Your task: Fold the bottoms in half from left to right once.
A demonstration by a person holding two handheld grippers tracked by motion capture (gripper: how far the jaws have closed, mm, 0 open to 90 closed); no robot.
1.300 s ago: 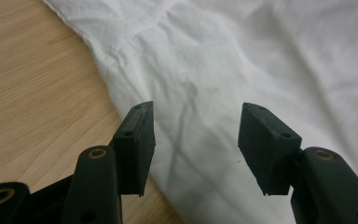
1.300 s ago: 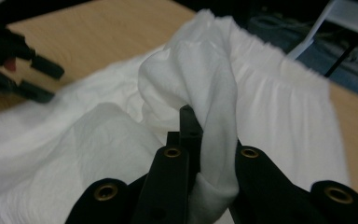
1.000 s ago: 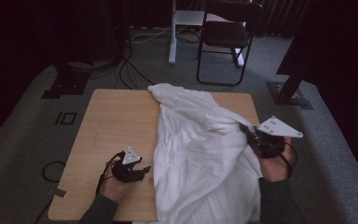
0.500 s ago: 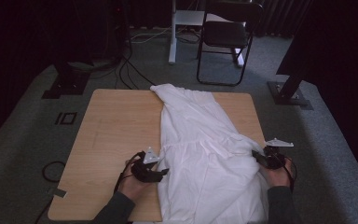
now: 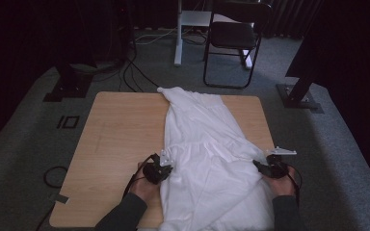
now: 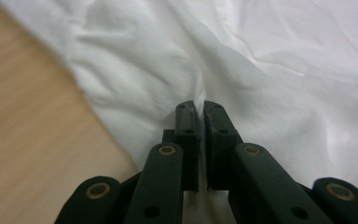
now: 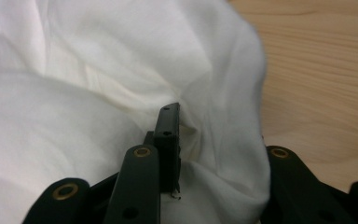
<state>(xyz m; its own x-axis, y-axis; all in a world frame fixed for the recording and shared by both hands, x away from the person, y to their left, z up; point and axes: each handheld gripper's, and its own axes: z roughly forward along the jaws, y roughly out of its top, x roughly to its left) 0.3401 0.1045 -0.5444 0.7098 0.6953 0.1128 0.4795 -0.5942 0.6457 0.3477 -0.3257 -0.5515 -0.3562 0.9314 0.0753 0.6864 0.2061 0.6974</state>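
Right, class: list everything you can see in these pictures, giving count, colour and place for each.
White cloth garment: one, white, spread along the table's right half.
Light wooden table: one, tan, centre.
Black folding chair: one, black, beyond the table.
Grey carpet floor: one, grey, all round.
Left gripper: one, black, shut on the garment's left edge.
Right gripper: one, black, at the garment's right edge, cloth covering one jaw, jaws just opening.
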